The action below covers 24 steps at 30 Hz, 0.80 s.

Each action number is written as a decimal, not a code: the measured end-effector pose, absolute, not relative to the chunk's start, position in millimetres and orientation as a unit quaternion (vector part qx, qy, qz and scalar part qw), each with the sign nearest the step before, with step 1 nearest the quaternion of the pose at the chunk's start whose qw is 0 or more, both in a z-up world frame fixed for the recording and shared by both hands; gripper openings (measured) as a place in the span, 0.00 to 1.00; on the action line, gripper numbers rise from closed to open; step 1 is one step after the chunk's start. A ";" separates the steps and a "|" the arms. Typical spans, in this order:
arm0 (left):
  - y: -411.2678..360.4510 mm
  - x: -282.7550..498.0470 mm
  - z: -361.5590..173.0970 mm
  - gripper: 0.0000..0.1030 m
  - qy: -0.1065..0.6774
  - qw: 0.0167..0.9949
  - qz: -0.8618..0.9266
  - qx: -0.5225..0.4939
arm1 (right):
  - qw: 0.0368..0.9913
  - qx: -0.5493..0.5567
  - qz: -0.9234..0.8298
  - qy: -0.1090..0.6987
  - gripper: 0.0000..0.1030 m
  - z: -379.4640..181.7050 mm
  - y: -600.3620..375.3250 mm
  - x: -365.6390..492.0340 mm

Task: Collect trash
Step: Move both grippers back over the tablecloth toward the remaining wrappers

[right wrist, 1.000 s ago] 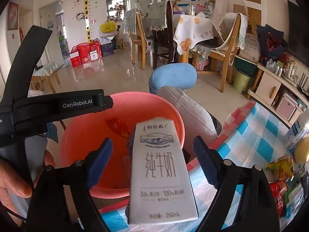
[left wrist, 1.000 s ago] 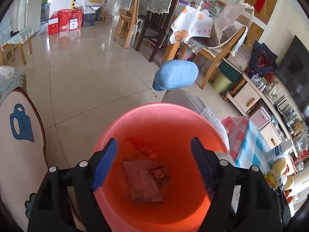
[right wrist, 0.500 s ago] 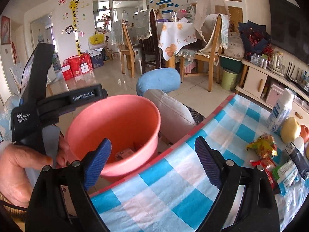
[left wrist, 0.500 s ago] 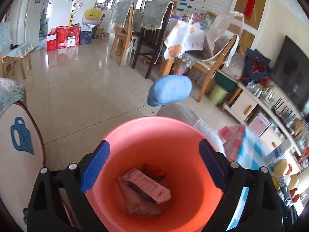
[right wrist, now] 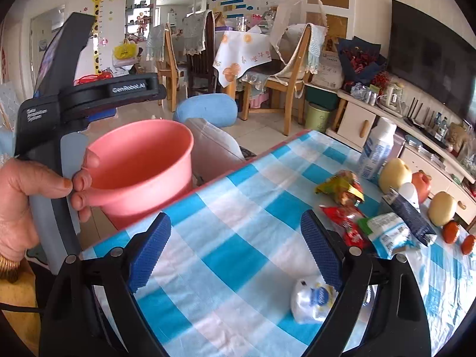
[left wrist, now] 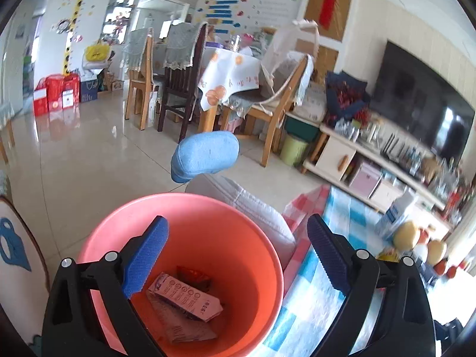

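A pink bucket (left wrist: 261, 255) sits just past the table's edge; it also shows in the right wrist view (right wrist: 142, 160). A milk carton (left wrist: 184, 296) and wrappers lie in its bottom. My left gripper (left wrist: 238, 255) is open above the bucket's mouth and holds nothing. My right gripper (right wrist: 235, 250) is open and empty over the blue checked tablecloth (right wrist: 238, 255). A white crumpled wrapper (right wrist: 312, 300) lies near its right finger. Red and yellow snack wrappers (right wrist: 342, 196) and a white-blue packet (right wrist: 386, 232) lie further right.
A white bottle (right wrist: 376, 148), pears (right wrist: 395, 175), small oranges (right wrist: 450, 232) and a dark carton (right wrist: 412, 220) stand at the table's right. A grey cushion and blue cushion (right wrist: 208, 110) lie behind the bucket. Dining chairs and a TV stand are beyond.
My right gripper let the milk carton drop into the bucket, then swung right over the tablecloth. My left gripper has opened a little wider and tilted up, staying above the bucket.
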<state>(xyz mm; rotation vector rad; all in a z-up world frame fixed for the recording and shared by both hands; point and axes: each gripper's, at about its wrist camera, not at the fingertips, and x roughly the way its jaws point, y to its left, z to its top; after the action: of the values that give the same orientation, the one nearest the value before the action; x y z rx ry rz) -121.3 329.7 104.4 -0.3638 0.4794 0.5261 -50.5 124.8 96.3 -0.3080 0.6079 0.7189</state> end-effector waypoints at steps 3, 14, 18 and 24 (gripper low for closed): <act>313.4 -109.8 104.7 0.91 0.257 0.923 0.251 -0.138 | 0.881 -0.152 0.336 0.296 0.87 95.1 111.3 -53.1; 260.9 -88.9 106.3 0.91 0.274 0.938 0.202 -0.062 | 0.889 -0.134 0.310 0.308 0.88 90.2 65.4 -54.6; 243.3 -80.1 103.2 0.91 0.284 0.941 0.177 -0.045 | 0.891 -0.126 0.309 0.306 0.89 89.3 52.2 -53.8; 216.5 -70.9 100.1 0.91 0.291 0.945 0.149 -0.027 | 0.894 -0.109 0.309 0.305 0.89 89.3 36.5 -53.1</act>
<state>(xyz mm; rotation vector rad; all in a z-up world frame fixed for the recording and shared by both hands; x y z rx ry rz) -70.9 216.5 100.1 -0.0541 0.5935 0.3030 -53.1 36.5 89.3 -0.2263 0.6330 0.6414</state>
